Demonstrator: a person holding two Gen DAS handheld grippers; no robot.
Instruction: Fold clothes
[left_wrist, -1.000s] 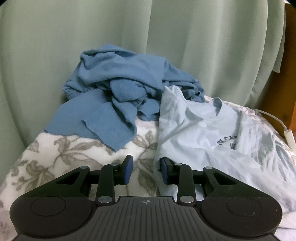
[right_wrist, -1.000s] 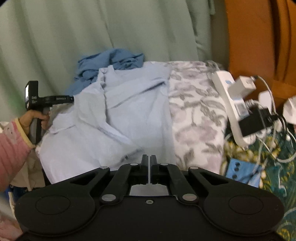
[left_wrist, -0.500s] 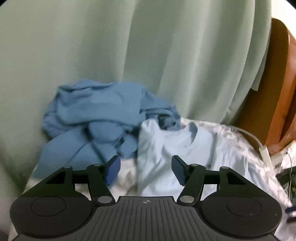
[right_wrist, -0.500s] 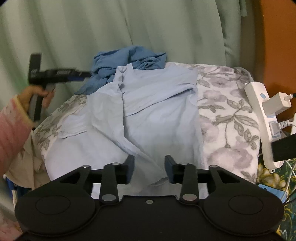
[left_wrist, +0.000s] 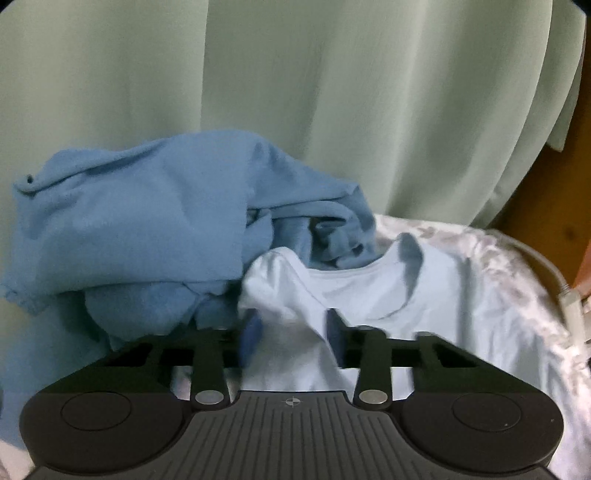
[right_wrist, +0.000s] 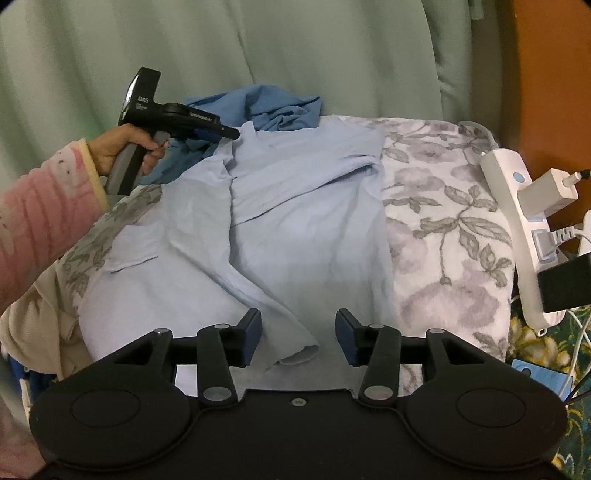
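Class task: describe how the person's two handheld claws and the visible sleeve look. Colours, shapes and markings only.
Both claws are matte black, with blue pads on the fingers. The right claw has round discs and silver pivot bolts. The left claw has a pistol handle and white lettering, partly reading "DAS". The sleeve is pink with a yellow cuff.

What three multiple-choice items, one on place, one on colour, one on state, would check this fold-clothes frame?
1. Where does the darker blue garment lie?
A. beyond the light blue T-shirt's collar end
B. on the power strip
C. under the right gripper

2. What colour is the curtain?
A. red
B. pale green
C. black

3. How does the left gripper stand?
A. open, fingers either side of a raised T-shirt fold
B. shut on the power strip
C. out of view

A: it is bunched by the curtain. B: its folds show green. A: a gap shows.
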